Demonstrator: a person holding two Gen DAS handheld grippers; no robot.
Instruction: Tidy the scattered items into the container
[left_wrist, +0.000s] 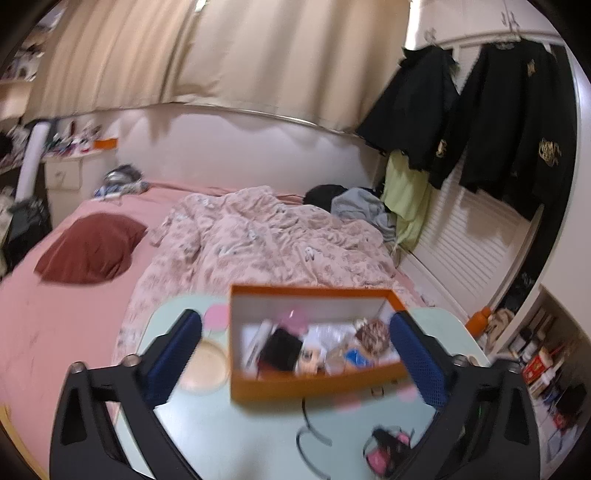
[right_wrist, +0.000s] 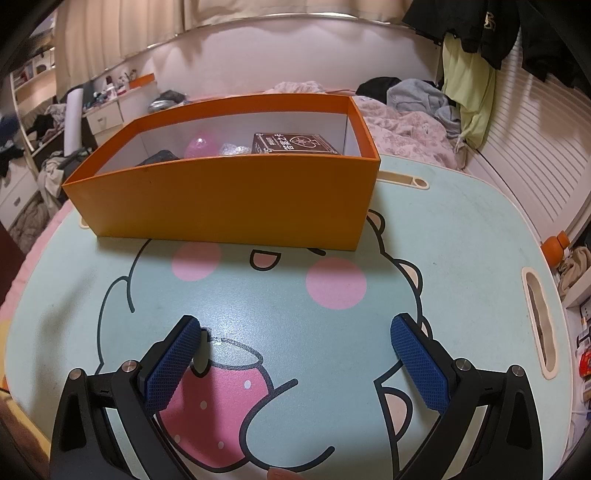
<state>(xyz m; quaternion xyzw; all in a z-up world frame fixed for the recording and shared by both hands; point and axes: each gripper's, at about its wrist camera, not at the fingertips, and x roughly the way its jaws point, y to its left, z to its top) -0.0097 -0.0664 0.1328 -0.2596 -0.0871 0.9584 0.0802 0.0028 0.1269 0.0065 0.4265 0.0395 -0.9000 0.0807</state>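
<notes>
Both claws hang over the little mint lap table (right_wrist: 461, 229) with the cartoon face printed on it, which sits on the bed. The left gripper (left_wrist: 295, 350) is spread wide and holds nothing; it floats high up, and the orange box (left_wrist: 314, 384) lies straight ahead of it, between its blue pads (left_wrist: 177, 350). The view is blurred, but the box holds a jumble: something black, something pink, a brown patterned piece, some blue and white bits I cannot name. Just left of the left pad, outside the box, a round tan dish (left_wrist: 203, 365) rests on the table. Below and a little right of this claw lies a black and pink tangle (left_wrist: 388, 443); what it is I cannot tell.

The right gripper (right_wrist: 295, 350) is low over the table, also gaping wide and empty. The orange box (right_wrist: 229, 199) stands well ahead of it, slightly left, with a brown card box (right_wrist: 291, 144), a pink ball (right_wrist: 201, 147) and a dark item showing over its near wall.
</notes>
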